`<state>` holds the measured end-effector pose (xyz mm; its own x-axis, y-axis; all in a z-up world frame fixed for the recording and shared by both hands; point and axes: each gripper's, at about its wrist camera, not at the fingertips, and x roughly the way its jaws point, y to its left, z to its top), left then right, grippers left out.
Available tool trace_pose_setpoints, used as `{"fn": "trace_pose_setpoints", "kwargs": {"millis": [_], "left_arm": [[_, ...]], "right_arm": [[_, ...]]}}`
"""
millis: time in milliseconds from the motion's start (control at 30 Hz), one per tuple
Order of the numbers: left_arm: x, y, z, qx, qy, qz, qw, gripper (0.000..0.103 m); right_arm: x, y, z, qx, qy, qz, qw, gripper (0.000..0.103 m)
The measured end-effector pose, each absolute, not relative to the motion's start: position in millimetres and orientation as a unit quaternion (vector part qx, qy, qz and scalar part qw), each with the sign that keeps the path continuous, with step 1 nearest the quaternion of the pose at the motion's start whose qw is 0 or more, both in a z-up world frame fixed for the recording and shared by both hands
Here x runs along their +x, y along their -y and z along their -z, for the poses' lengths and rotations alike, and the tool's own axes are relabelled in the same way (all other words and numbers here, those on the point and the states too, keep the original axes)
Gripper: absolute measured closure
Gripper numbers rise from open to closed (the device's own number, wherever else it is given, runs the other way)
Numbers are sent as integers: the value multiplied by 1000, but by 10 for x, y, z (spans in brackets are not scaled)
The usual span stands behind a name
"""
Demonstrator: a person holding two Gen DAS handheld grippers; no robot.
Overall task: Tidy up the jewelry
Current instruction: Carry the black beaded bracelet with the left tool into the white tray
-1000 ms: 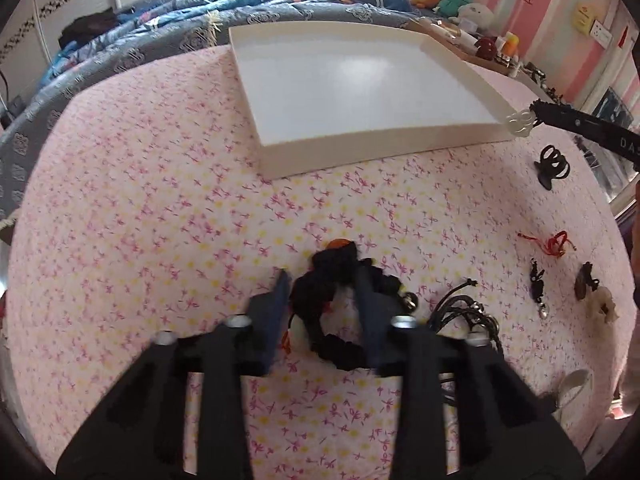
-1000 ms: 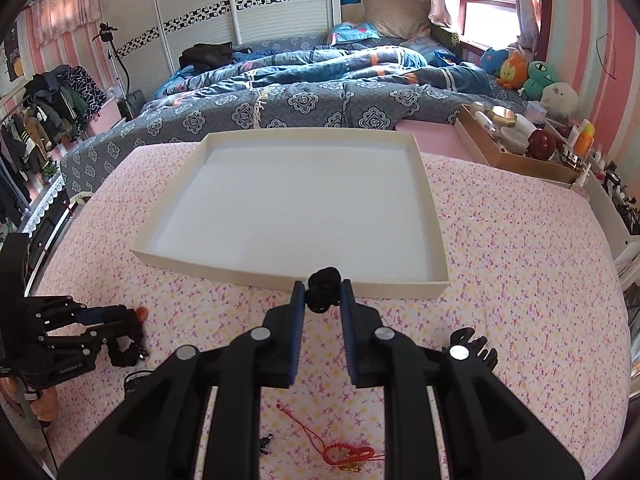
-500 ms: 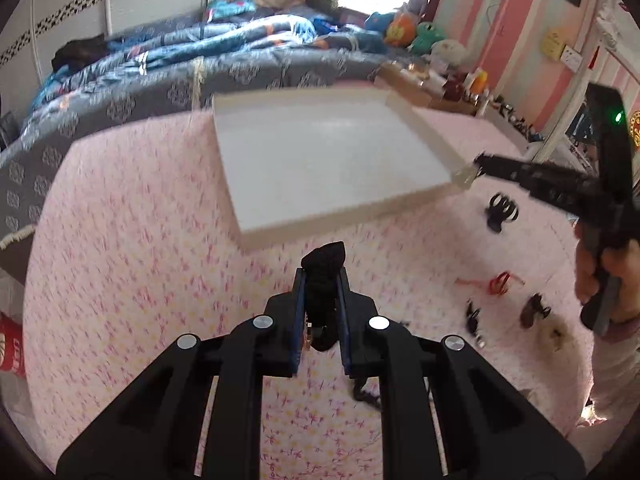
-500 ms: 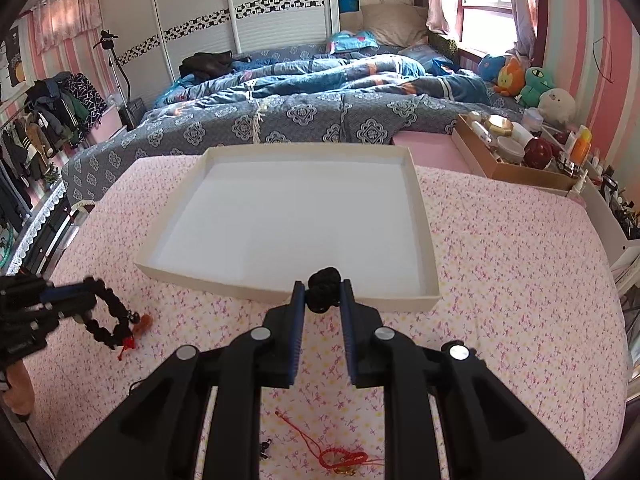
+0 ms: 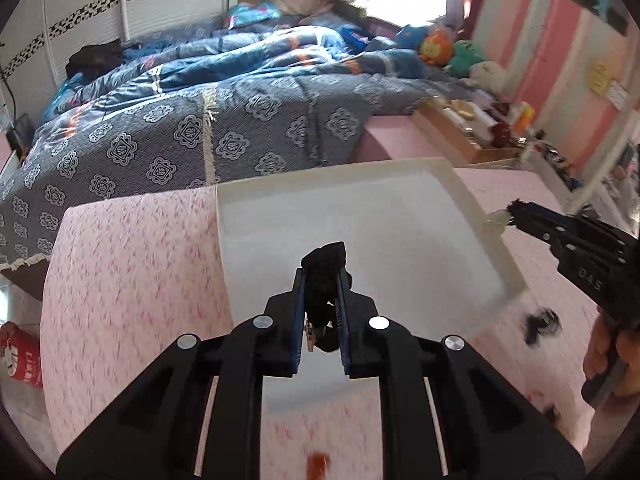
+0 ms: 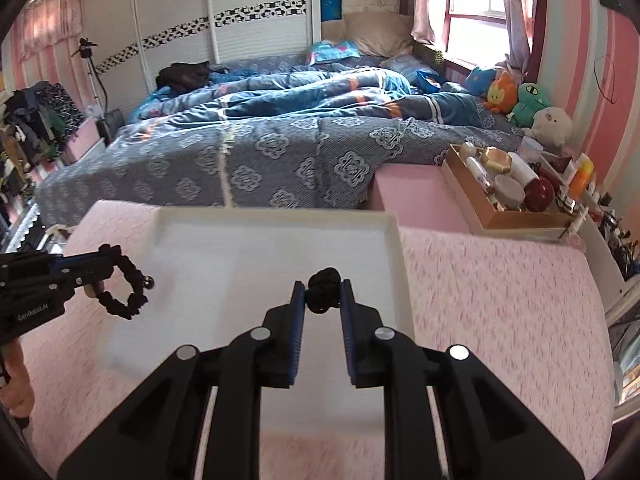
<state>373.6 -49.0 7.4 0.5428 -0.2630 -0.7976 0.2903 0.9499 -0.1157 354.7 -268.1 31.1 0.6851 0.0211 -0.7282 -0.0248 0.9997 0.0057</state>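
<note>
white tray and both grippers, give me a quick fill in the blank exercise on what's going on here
1. The left gripper is shut on a ____ braided bracelet.
2. The right gripper clamps a small black ____.
3. Both grippers are held over the white ____.
4. The tray rests on a ____ floral cover.

Missing words: black; knot; tray; pink

I get bright daylight from the window (image 6: 476,12), blown out. Motion blur smears the pink cover (image 5: 132,280) below the tray (image 6: 276,216). Fisheye bends edges, corners black.
</note>
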Motion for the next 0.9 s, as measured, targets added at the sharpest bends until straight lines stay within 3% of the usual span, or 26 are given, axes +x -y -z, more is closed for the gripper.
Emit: {"fn": "trace_pose_setpoints", "kwargs": {"millis": [300, 800, 900], "left_arm": [[4628, 517, 264, -22, -480, 142, 865, 91], [4949, 536, 729, -13, -501, 109, 858, 90], [4930, 533, 740, -5, -499, 102, 861, 82]], "right_arm": [[4426, 2892, 166, 11, -428, 9, 904, 85], [4737, 2997, 575, 15, -478, 24, 878, 85], [4724, 2998, 589, 20, -484, 21, 874, 84]]}}
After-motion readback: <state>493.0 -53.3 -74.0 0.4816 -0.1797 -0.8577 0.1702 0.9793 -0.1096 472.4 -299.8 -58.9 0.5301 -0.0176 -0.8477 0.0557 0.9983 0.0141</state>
